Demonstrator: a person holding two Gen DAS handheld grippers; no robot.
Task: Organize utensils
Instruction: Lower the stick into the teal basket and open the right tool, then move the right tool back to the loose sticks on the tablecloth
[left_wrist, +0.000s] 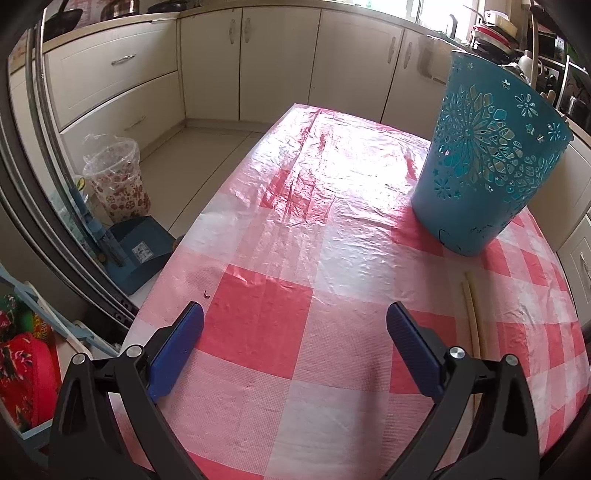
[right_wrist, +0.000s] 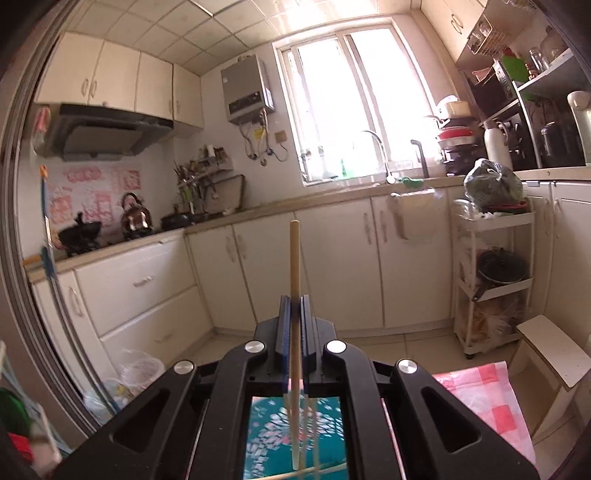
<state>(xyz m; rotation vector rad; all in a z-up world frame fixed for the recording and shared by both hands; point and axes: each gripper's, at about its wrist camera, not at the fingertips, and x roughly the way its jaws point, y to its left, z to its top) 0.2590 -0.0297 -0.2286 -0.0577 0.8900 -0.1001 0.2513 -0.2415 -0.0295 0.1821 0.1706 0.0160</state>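
Both fingers of my right gripper (right_wrist: 294, 306) are clamped together on a pale chopstick (right_wrist: 294, 254), which stands nearly upright above the teal basket (right_wrist: 295, 435) seen below between the gripper's arms. My left gripper (left_wrist: 294, 325) hangs over the red-checked tablecloth (left_wrist: 258, 325), blue pads (left_wrist: 177, 354) spread wide and empty. Two more chopsticks (left_wrist: 472, 317) lie on the cloth near the basket's base.
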